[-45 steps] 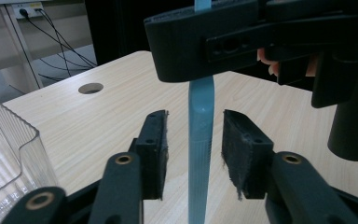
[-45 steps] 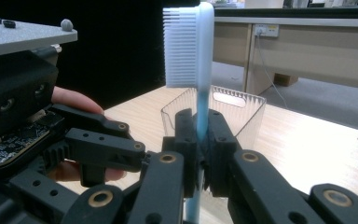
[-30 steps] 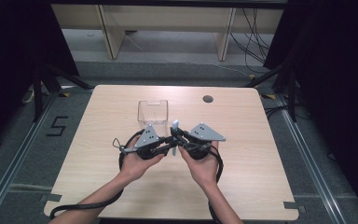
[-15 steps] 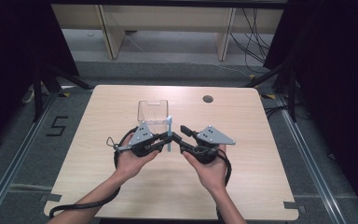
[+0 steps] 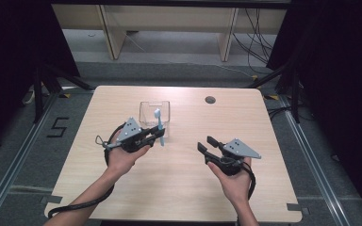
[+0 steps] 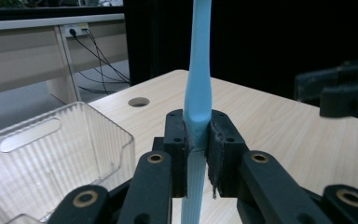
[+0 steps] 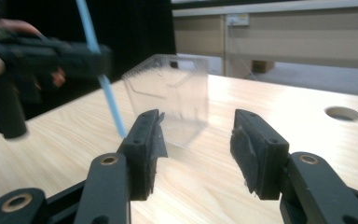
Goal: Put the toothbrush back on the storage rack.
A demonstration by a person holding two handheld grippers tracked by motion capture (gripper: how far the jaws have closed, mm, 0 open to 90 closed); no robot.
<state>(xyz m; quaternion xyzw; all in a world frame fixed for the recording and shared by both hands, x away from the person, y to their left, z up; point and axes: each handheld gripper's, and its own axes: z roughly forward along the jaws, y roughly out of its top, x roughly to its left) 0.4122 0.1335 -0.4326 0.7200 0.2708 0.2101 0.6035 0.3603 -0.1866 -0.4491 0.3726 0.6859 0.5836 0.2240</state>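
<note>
- A clear plastic container point(image 5: 154, 113) is seen on the surface point(image 5: 179, 188) at 12 o'clock from the left tongs point(image 5: 156, 138); nothing is seen inside it.
- A light blue toothbrush point(image 5: 159, 126) is held upright, clenched in the left tongs, just before the container's near wall.
- The right tongs point(image 5: 206, 144) have just been opening; nothing is gripped between them.

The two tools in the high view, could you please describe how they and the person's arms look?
Both the left tool and the right tool are black, each with two jointed jaws, brass-coloured pivot pins and flat black pads. A grey three-cornered plate tops each one. A black cable trails from each. The forearms are bare, with no sleeves in view.
</note>
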